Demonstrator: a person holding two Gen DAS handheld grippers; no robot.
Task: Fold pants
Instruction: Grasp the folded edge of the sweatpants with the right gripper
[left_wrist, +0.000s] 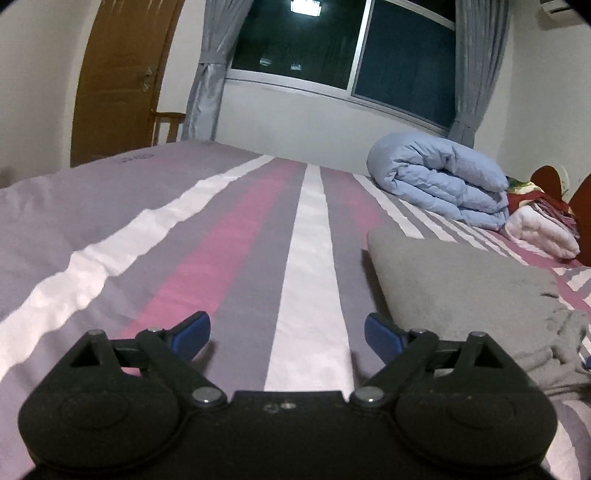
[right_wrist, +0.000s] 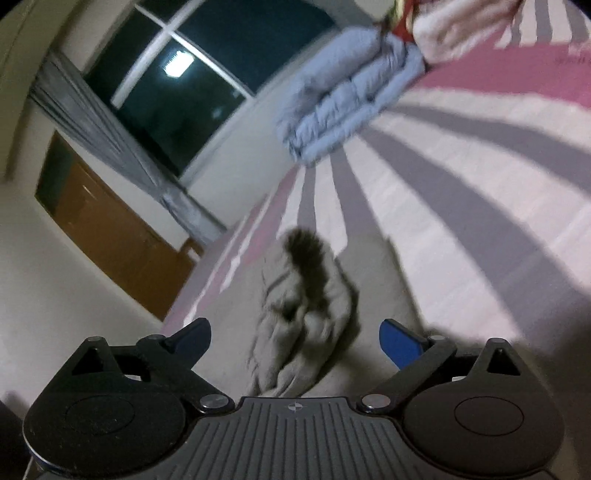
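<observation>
Pants: grey pants (left_wrist: 461, 284) are seen lying on the striped bed cover (left_wrist: 207, 236), to the right of the left tool, with a smooth folded edge toward the window and a rumpled part nearer the camera.
Pants, right view: the same garment (right_wrist: 306, 317) is shown directly ahead of the right tool, bunched into a crumpled heap; the picture is blurred, so the dark patch on top is possibly a shadow or an inner layer of cloth.
Left tool: the left tool (left_wrist: 287, 336) is held spread wide over bare bed cover, with nothing between its blue pads; the pants are just beside its right finger and are not gripped.
Right tool: the right tool (right_wrist: 295, 341) is likewise held wide apart, with the heap of cloth lying beyond and between the fingers but not pinched by them.
Surroundings: a folded light-blue duvet (left_wrist: 443, 181) and a stack of white and red bedding (left_wrist: 539, 229) are set well apart from the pants, near the window (left_wrist: 343, 48).
Done: at least one fold is judged to have been laid, since a clean doubled edge is visible in the left view.
Left: the rumpled end is judged to need flattening and squaring, and a further fold may be required before the bundle can be called neat.
</observation>
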